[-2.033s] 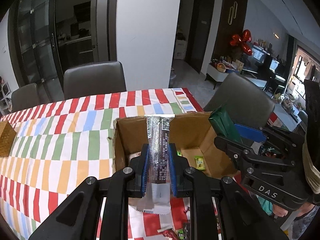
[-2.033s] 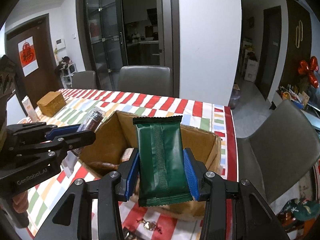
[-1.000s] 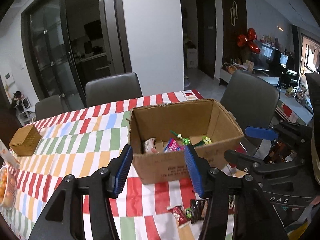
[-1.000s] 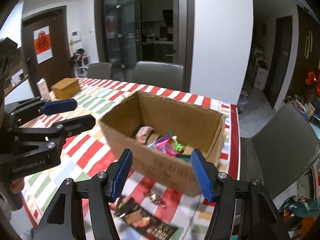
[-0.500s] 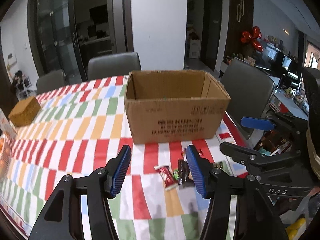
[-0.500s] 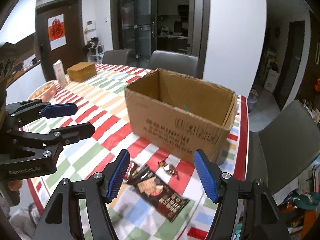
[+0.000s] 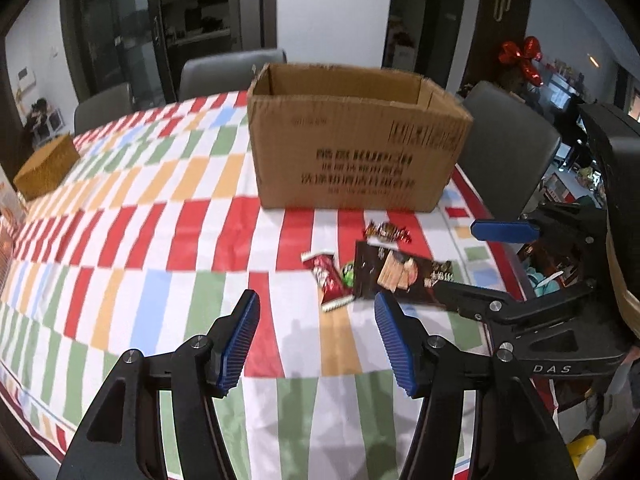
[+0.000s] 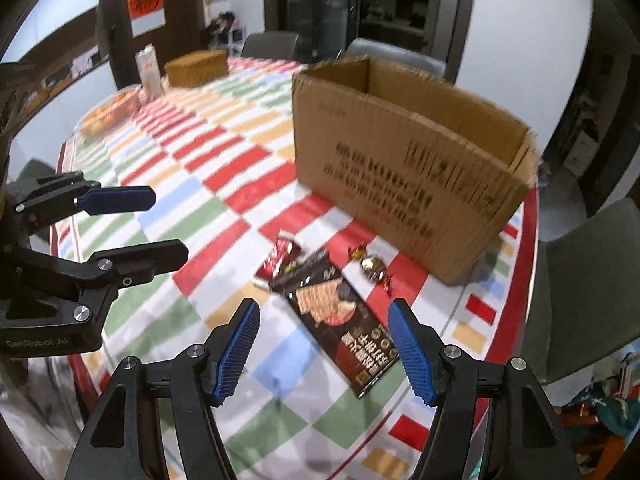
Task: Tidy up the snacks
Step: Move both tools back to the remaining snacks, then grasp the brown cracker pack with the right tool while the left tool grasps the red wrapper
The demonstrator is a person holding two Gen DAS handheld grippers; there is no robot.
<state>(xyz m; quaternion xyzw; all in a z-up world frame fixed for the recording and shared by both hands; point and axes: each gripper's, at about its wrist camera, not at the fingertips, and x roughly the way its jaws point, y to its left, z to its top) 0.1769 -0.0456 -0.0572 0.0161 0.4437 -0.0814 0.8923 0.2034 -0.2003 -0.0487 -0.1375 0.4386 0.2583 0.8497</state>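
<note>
With both tongs, left tongs (image 7: 316,334) and right tongs (image 8: 322,344), gaping empty, I judged it best to straddle the dark cracker packet (image 8: 340,320) lying flat on the worktop (image 8: 192,308) before the cardboard box (image 8: 404,172).

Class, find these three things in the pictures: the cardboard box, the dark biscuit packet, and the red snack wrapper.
cardboard box (image 7: 352,160), left wrist view, on its printed front wall.
dark biscuit packet (image 8: 340,316), right wrist view, on the pictured biscuits.
red snack wrapper (image 7: 326,276), left wrist view, on its middle.
</note>
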